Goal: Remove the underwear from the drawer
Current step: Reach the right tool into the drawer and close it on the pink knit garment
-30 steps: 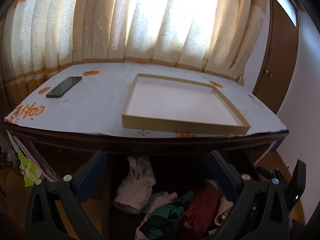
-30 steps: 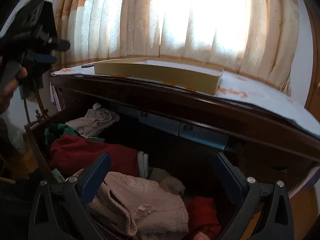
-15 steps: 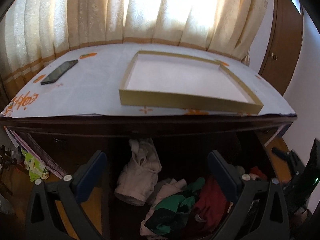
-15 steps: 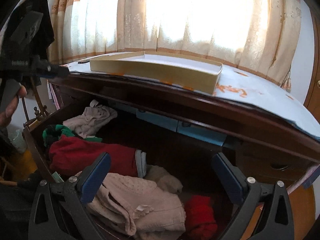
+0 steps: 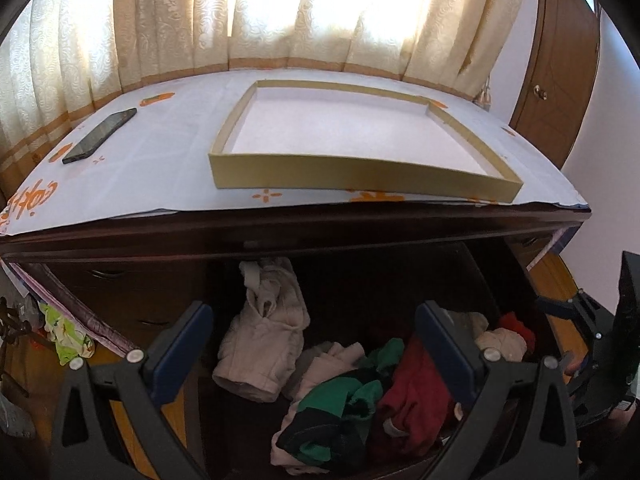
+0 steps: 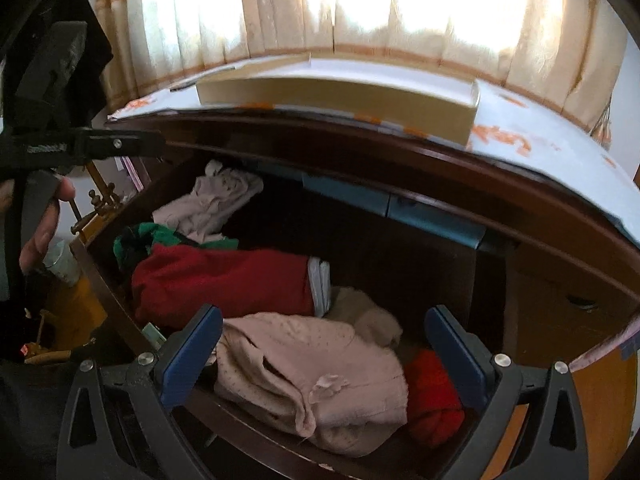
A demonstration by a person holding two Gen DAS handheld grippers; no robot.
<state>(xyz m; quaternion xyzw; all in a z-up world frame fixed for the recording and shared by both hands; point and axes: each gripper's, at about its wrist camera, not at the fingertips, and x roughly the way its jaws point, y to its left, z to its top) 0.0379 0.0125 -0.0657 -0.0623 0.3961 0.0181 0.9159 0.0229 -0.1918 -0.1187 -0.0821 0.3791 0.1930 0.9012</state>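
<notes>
The dark wooden drawer (image 6: 120, 304) stands pulled out under the desk, full of loose underwear. In the right wrist view a pink dotted garment (image 6: 312, 376) lies nearest, with a red one (image 6: 224, 284), a small bright red piece (image 6: 432, 396), a green one (image 6: 160, 236) and a pale one (image 6: 216, 204) behind. My right gripper (image 6: 322, 354) hangs open just above the pink garment. My left gripper (image 5: 314, 354) is open over the drawer's left part, above a pale beige garment (image 5: 264, 344), a green piece (image 5: 340, 400) and a red piece (image 5: 416, 392).
A shallow yellow-sided tray (image 5: 360, 176) sits on the desk's white printed cloth (image 5: 160, 160), with a black phone (image 5: 100, 140) to its left. Curtains hang behind. A wooden door (image 5: 560, 80) is at the right. A hand (image 6: 44, 224) holds the left gripper's handle.
Both grippers rose and tilted down, so more of the drawer's contents and the desk top show. Their jaws stayed open and nothing was grasped.
</notes>
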